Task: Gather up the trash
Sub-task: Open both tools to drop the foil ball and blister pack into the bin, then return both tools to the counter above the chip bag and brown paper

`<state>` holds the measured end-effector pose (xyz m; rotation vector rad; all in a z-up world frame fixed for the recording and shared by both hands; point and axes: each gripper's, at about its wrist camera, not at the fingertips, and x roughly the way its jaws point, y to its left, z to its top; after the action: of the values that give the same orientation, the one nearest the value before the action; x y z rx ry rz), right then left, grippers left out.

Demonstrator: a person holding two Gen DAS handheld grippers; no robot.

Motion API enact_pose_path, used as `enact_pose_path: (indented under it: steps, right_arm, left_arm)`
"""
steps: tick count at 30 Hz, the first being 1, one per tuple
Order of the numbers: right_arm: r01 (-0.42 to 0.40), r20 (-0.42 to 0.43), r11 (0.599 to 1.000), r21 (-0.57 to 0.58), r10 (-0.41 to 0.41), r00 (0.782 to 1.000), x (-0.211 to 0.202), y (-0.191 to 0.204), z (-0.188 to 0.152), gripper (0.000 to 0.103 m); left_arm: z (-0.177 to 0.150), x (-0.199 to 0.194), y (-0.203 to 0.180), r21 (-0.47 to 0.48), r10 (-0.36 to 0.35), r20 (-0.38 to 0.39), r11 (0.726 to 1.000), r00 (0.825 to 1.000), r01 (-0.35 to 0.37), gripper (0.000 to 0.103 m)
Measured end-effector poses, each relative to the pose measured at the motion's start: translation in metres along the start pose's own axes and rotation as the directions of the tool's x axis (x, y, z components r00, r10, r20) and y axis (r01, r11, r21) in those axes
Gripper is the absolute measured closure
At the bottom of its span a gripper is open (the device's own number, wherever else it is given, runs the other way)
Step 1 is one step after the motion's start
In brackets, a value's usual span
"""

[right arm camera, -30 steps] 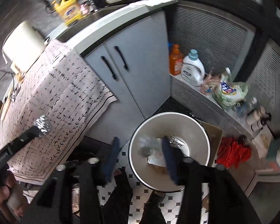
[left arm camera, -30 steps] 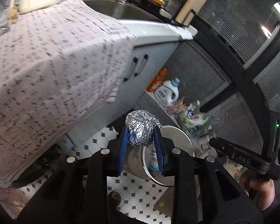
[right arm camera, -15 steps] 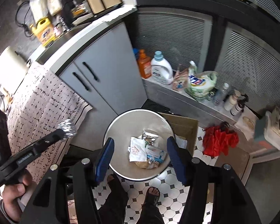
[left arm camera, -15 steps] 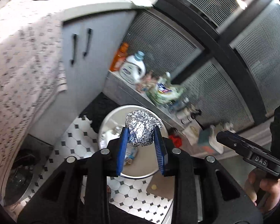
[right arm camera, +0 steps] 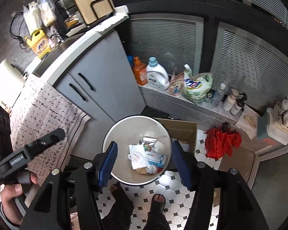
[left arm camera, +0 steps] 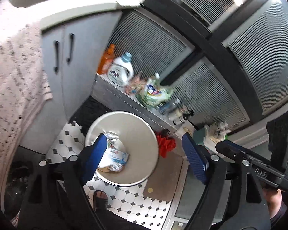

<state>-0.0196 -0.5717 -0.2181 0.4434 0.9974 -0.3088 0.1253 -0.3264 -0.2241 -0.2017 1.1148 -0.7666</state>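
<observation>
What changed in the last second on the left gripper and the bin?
The left gripper swung from beside the counter to over the trash bin and its jaws are opening with nothing between them; the foil ball it held is gone, foil lies in the bin. The right gripper stays open and empty above the bin.

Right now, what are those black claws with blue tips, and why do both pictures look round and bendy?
Those claws are grabbing tools that a person holds, one in each hand. A tiny wide-eyed camera sits on each, which bends the picture. One picture looks along the left gripper, whose jaws are opening with nothing between them. The other looks along the right gripper, open and empty. Both hang above a round metal trash bin on the tiled floor. Inside lie a crumpled foil ball, white paper and wrappers.
</observation>
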Motion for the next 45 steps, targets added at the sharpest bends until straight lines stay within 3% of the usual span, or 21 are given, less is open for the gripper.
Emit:
enact_pose_path:
  steps: [4, 8, 13, 19, 21, 26, 33, 38, 45]
  right_arm:
    - [-0.049, 0.002, 0.998, -0.045, 0.049, 0.999, 0.005, 0.028, 0.009, 0.044]
    - [-0.099, 0.003, 0.989, -0.108, 0.1, 0.995, 0.009, 0.067, 0.021, 0.04]
    - [-0.156, 0.006, 0.97, -0.185, 0.16, 0.987, 0.016, 0.124, 0.036, 0.032]
    - [-0.195, 0.036, 0.945, -0.264, 0.211, 0.977, 0.019, 0.194, 0.049, 0.013]
    - [-0.208, 0.042, 0.936, -0.283, 0.228, 0.973, 0.02, 0.215, 0.053, 0.008]
    - [-0.243, 0.035, 0.908, -0.341, 0.27, 0.962, 0.025, 0.274, 0.062, 0.008]
    - [-0.271, 0.037, 0.881, -0.388, 0.309, 0.95, 0.031, 0.336, 0.067, 0.008]
    - [-0.3, 0.026, 0.857, -0.42, 0.342, 0.94, 0.036, 0.378, 0.067, 0.008]
    - [-0.323, 0.017, 0.837, -0.441, 0.368, 0.93, 0.048, 0.429, 0.064, 0.008]
  left_arm:
    - [0.007, -0.034, 0.019, -0.022, 0.061, 0.068, 0.998, 0.996, -0.059, 0.021]
    - [0.013, -0.073, 0.043, -0.063, 0.143, 0.142, 0.989, 0.98, -0.135, 0.02]
    - [0.021, -0.126, 0.085, -0.147, 0.234, 0.224, 0.968, 0.946, -0.204, 0.014]
    - [0.026, -0.181, 0.138, -0.262, 0.336, 0.296, 0.929, 0.894, -0.262, 0.01]
    - [0.027, -0.195, 0.154, -0.3, 0.364, 0.308, 0.914, 0.879, -0.273, 0.009]
    - [0.03, -0.233, 0.199, -0.391, 0.432, 0.333, 0.872, 0.838, -0.294, 0.008]
    - [0.031, -0.273, 0.252, -0.461, 0.493, 0.349, 0.831, 0.797, -0.312, 0.008]
    - [0.032, -0.292, 0.281, -0.481, 0.521, 0.354, 0.814, 0.777, -0.326, 0.008]
    - [0.041, -0.312, 0.321, -0.486, 0.545, 0.349, 0.801, 0.762, -0.35, 0.008]
